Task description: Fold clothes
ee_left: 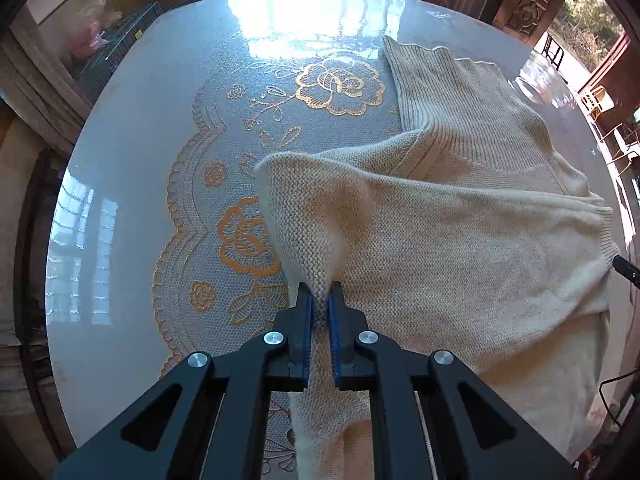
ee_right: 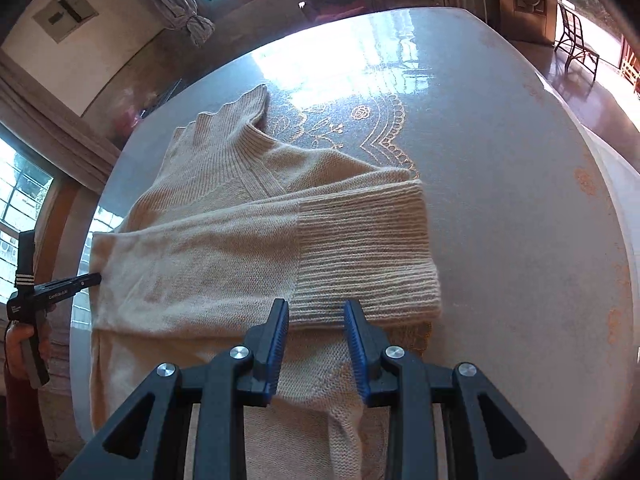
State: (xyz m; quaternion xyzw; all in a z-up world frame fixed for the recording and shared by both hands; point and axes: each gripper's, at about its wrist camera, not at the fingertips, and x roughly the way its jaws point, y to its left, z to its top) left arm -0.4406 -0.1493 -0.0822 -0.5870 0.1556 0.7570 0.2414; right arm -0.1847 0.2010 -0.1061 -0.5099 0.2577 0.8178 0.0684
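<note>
One cream knitted sweater (ee_left: 460,220), lying on a round glossy table (ee_left: 120,208) with one lace mat (ee_left: 208,216) in orange flower pattern under the glass. Thick yarn, plain stitch on the body, wide ribbing on the high collar (ee_left: 440,92) and on the cuff (ee_right: 360,248). One sleeve (ee_right: 224,256) laid flat across the chest, with its ribbed cuff toward the right side of the table. Collar pointing away, toward the far edge.

Left gripper (ee_left: 320,300) closed tight on a fold of the sweater, with the knit pinched between the two blue pads (ee_left: 307,320) and pulled up into a soft peak above the table. Right gripper (ee_right: 316,312) open wide, holding nothing, just above the lower edge of the cuff. Two grippers in all, each with two fingers. In the right wrist view, left gripper (ee_right: 86,280) also visible at the left edge of the sweater, with one hand (ee_right: 20,344) around its handle.
</note>
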